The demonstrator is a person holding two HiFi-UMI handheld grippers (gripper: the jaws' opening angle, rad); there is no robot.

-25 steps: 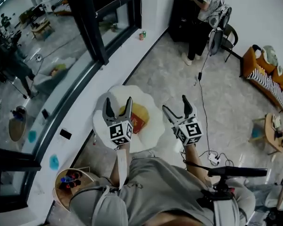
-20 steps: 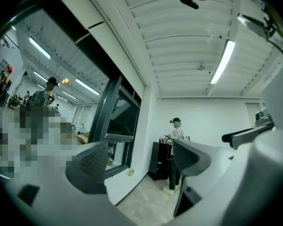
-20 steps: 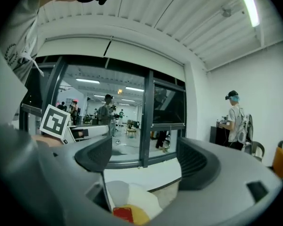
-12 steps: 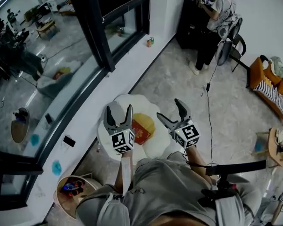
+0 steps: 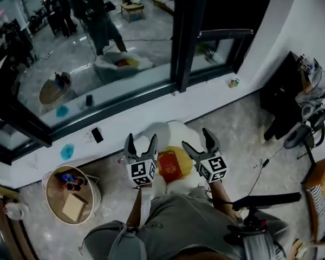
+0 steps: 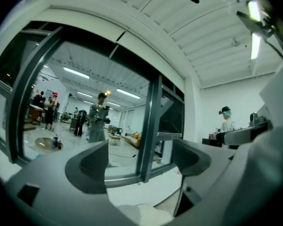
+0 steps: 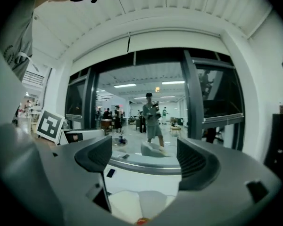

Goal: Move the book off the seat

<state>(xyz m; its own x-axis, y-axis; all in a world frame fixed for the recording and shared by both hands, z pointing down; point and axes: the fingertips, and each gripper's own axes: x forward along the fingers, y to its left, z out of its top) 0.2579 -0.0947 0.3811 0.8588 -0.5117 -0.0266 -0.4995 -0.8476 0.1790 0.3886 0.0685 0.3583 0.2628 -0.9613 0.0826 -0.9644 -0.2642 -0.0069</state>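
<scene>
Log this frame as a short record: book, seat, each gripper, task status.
book: red book, lying on the seat's yellow middle
seat: white, flower-shaped seat, low on the floor
left gripper: left gripper fingers apart, nothing between them, left of the book
right gripper: right gripper fingers apart, nothing between them, right of the book
task status: book not yet gripped, not yet off the seat

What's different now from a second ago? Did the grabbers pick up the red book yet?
Not yet. The person turned toward the window, so the whole room swung round in the head view. The right gripper moved in closer to the book, which lies between it and the left gripper. Nothing was grabbed or let go. The book is still on the white seat, and both grippers' jaws are still open and empty.
</scene>
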